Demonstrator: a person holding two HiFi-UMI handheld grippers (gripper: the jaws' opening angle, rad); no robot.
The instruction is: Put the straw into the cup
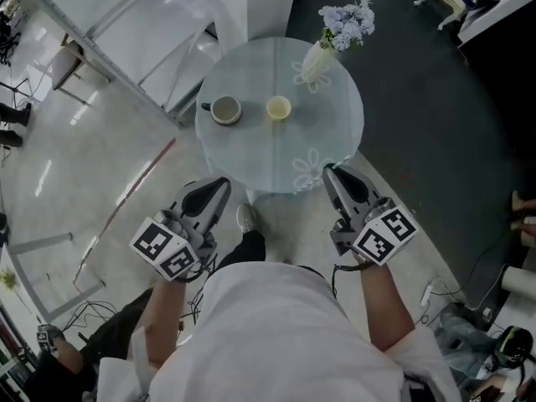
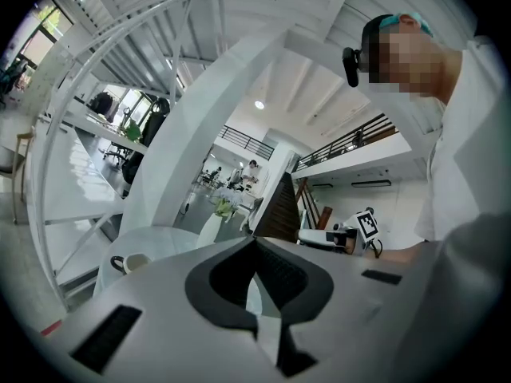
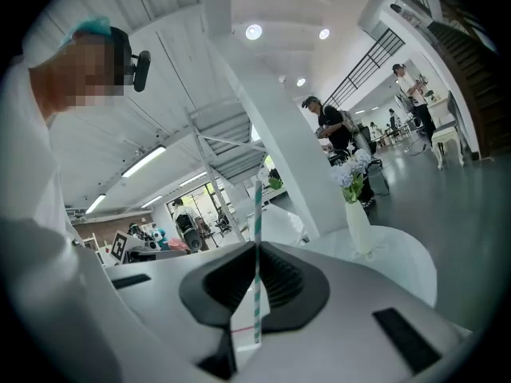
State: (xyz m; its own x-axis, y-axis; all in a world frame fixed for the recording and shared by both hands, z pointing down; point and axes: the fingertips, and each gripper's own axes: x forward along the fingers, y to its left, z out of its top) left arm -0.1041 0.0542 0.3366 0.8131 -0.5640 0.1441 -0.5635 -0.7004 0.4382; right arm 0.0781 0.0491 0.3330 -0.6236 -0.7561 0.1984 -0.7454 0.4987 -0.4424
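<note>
Round glass surface (image 1: 251,153): mug (image 1: 225,110), cup (image 1: 278,108), vase (image 1: 316,62); dark floor (image 1: 419,99) beside. Right gripper (image 3: 257,244) jaws clamp straw (image 3: 256,210); left gripper (image 2: 255,242) jaws seemingly closed, empty.

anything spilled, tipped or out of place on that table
Nothing stands out. The mug, the yellow cup and the flower vase stand upright on the round table, no spill visible. The striped straw sits upright in the right gripper.

pale floor (image 1: 75,166) left | dark floor (image 1: 435,115) right | round glass table (image 1: 251,153) | white staircase (image 1: 126,23) | ceiling lights (image 3: 253,31) lit
</note>
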